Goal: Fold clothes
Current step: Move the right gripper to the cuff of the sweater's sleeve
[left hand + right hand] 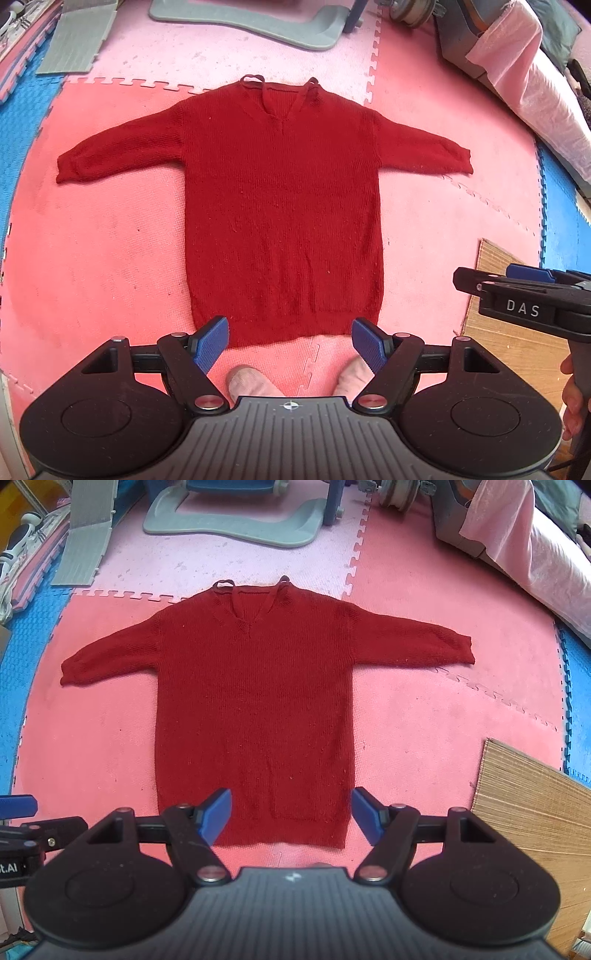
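Observation:
A dark red knitted sweater [280, 206] lies flat on the pink foam floor mat [92, 258], front up, V-neck away from me and both sleeves spread out sideways. The same sweater [255, 709] fills the middle of the right wrist view. My left gripper [290, 341] hangs high over the sweater's hem, open, nothing between its blue pads. My right gripper [291, 819] is also held above the hem, open and empty. The right gripper [524, 291] shows at the right edge of the left wrist view, a hand on its handle.
Two socked feet [251, 382] stand just below the hem. A bamboo mat [535, 812] lies at the right. A grey-green plastic frame [236, 520], a grey ramp piece [88, 535] and pink cloth [517, 535] crowd the far side. Blue tiles [22, 657] border the mat.

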Demonstrator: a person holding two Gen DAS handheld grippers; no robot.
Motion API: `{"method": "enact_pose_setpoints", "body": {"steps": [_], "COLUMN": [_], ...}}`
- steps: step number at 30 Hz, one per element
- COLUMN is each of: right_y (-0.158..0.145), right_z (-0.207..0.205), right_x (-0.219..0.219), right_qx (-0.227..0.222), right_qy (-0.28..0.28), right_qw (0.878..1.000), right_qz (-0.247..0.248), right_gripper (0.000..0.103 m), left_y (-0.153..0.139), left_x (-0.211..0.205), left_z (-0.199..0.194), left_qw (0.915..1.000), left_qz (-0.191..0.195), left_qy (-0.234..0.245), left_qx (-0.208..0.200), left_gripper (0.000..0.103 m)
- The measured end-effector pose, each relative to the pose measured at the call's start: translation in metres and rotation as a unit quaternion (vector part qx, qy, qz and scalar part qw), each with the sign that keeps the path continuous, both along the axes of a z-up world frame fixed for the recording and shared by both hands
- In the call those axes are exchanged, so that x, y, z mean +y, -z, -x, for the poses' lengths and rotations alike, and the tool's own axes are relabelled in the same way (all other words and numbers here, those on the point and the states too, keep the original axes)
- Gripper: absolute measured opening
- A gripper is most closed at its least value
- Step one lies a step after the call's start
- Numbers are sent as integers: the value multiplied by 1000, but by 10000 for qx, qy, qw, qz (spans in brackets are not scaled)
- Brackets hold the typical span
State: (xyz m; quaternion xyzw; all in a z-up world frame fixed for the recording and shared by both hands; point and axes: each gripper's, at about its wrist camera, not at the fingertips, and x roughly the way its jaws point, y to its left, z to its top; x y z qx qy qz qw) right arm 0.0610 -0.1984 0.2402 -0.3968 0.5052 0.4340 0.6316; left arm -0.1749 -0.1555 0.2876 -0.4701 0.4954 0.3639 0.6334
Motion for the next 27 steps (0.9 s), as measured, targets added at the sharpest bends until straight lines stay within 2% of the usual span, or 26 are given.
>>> {"method": "enact_pose_setpoints", "body": {"steps": [6,10,16,21,24,27], "right_y": [-1,-1,10,47,78,110], "right_z": [-31,-58,-130,-209,-248,-269], "right_x": [13,25,41,64,75,81], "right_qx": [58,-26,-80,104,139,129], "right_qy": [151,-28,-80,1,-153,-478], "right_qw": [9999,10000,9998,9996,9994,9976], "right_qz": [-48,-69,-164,-268,-278,-476], "right_gripper": [71,71,71,72,72,72], "left_y": [-2,-1,5,30,62,94], "left_x": [14,25,40,56,60,64], "left_z": [-4,-15,-62,-115,-147,-178], "left_qw": [10000,9997,9982,9949,9941,9929], "left_qz": [-47,-69,-148,-121,-104,-91], "left_qy": [-69,-251,-559,-967,-1079,-1181], "left_qx": [-6,19,145,257,97,-68], "left_gripper": [76,76,76,76,76,76]}}
